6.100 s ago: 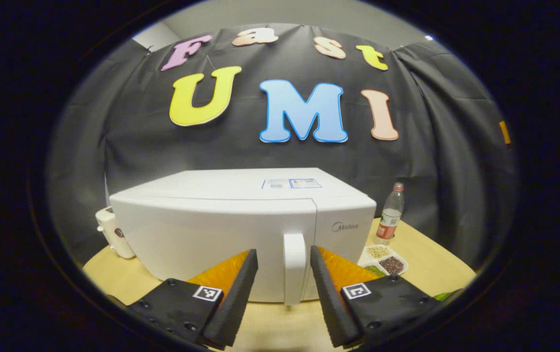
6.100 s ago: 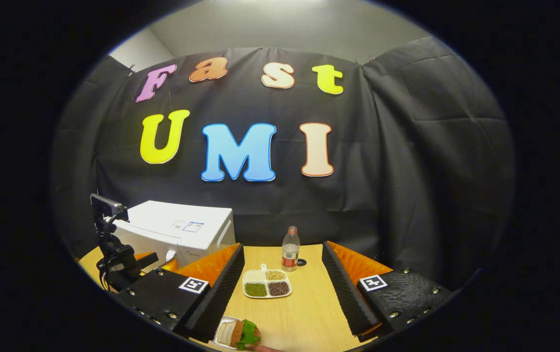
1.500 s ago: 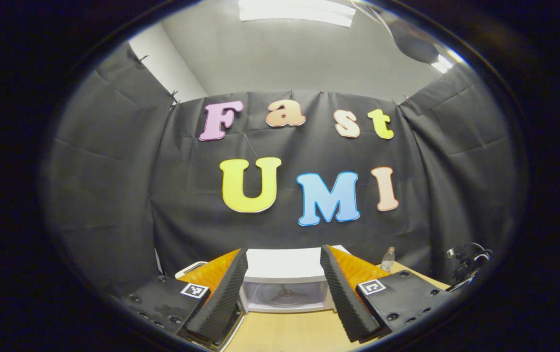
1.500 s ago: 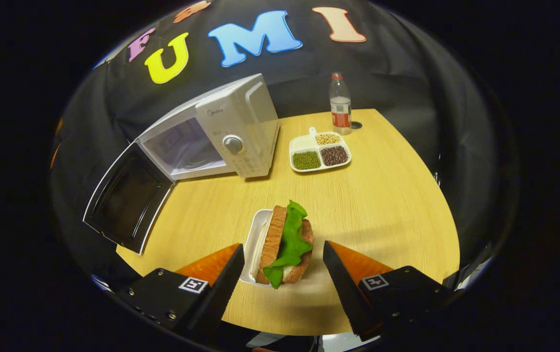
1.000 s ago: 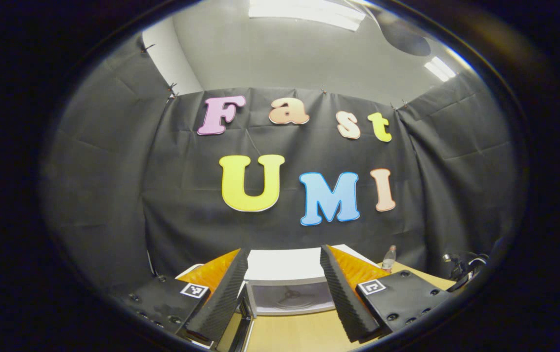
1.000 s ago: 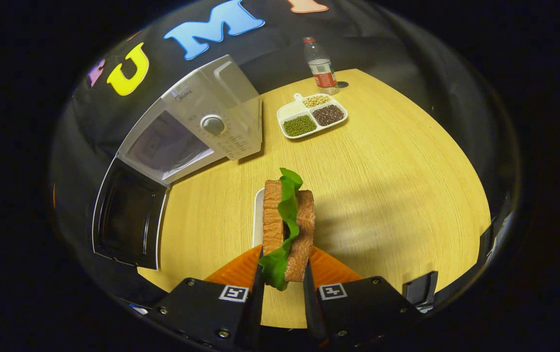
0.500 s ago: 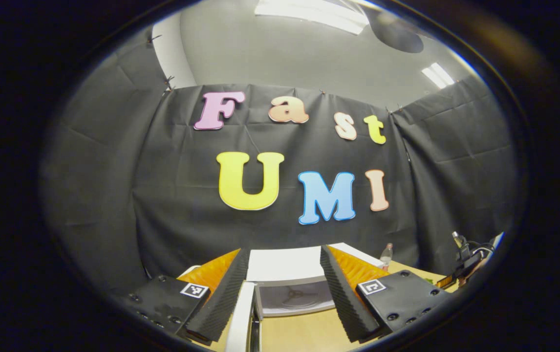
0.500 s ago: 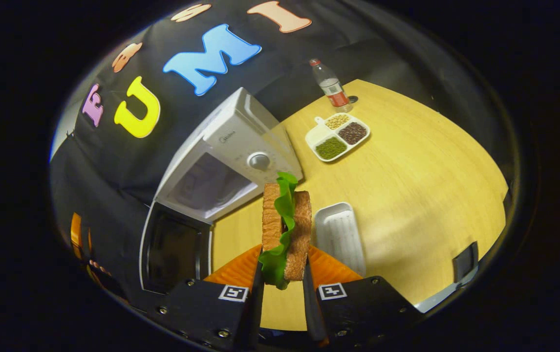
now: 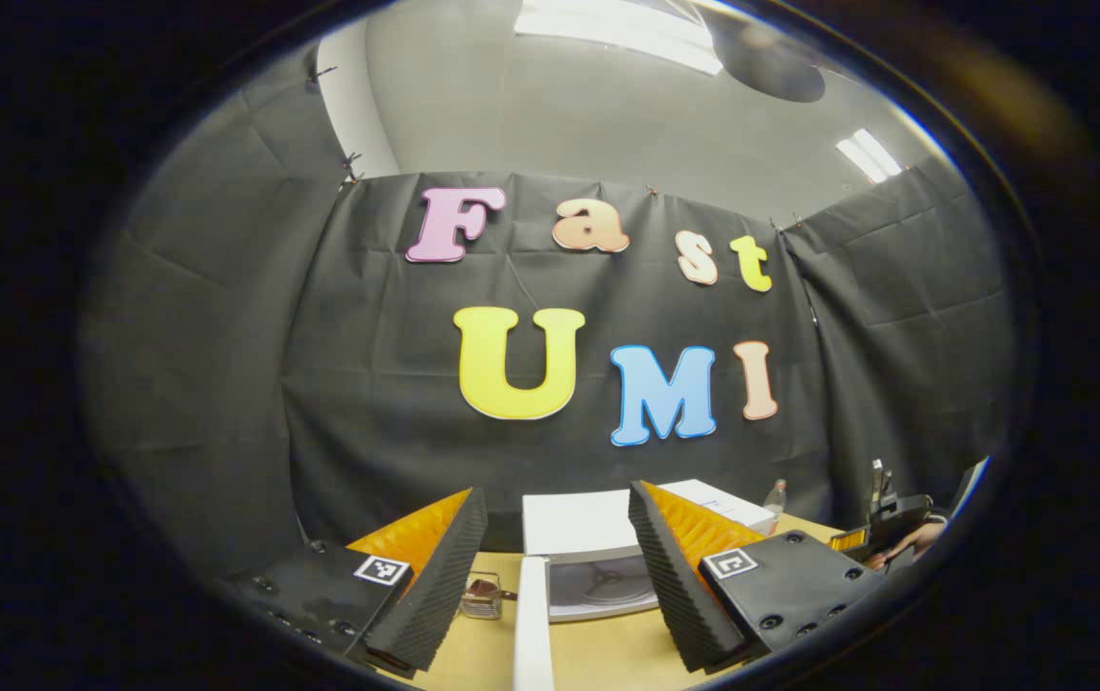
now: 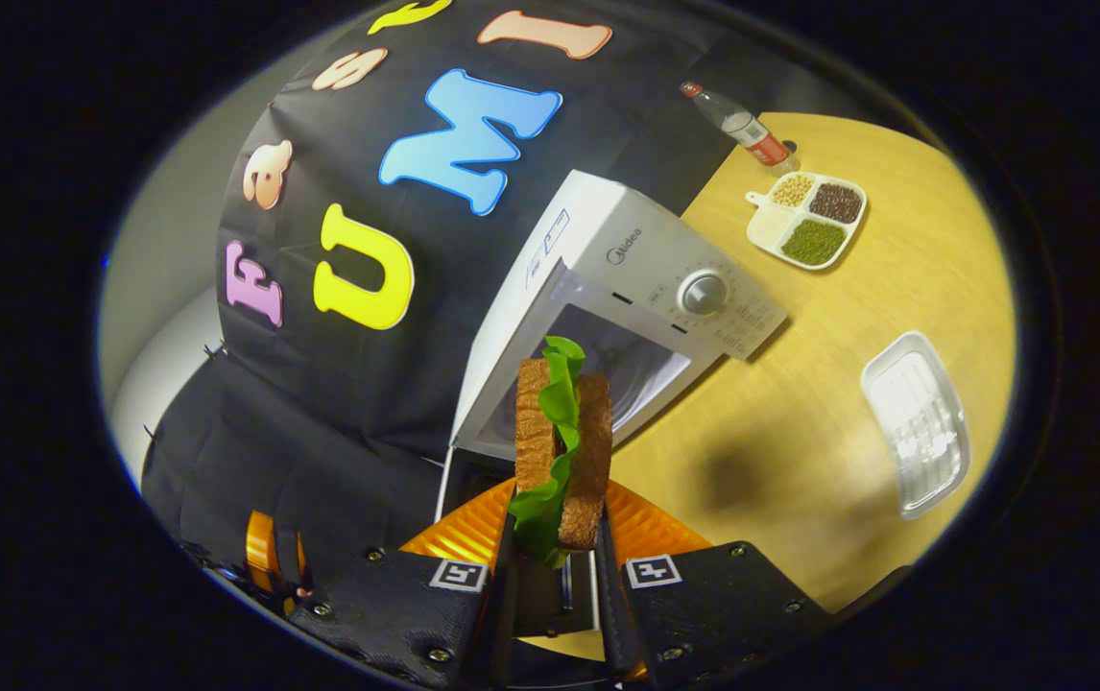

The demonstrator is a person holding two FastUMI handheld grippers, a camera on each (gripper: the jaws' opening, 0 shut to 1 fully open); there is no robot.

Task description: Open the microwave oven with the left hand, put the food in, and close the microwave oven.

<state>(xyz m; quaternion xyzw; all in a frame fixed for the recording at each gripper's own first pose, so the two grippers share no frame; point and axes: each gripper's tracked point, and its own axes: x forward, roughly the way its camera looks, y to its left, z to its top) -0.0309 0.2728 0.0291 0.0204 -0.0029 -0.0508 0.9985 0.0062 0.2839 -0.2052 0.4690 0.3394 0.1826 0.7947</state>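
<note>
1. The right tongs (image 10: 555, 566), low in the middle of the right gripper view, are clenching the sandwich (image 10: 561, 446) by its two bread faces, holding it on edge in the air in front of the open oven (image 10: 608, 317).
2. The left tongs (image 9: 555, 576), at the bottom of the left gripper view, are standing spread and gripping nothing; the door (image 9: 532, 624) is showing edge-on between their fingers, apparently untouched.
3. The sandwich is looking light and soft: the bread will likely squash under a hard squeeze, and the lettuce (image 10: 555, 422) sticking out at top and bottom may slip or tear. Taking it flat across both slices, as now, seems the safest hold.
4. Farther out, the empty tray (image 10: 917, 422) is lying at the right of the frame on the surface (image 10: 800, 384), with the divided dish (image 10: 807, 219) and bottle (image 10: 740, 123) at upper right.
5. Against half a second ago, the sandwich is sitting squarely before the oven mouth instead of beside it, the tray is lying well off to the right instead of just beside the bread, and the door edge is showing nearer the middle of the left gripper view.
</note>
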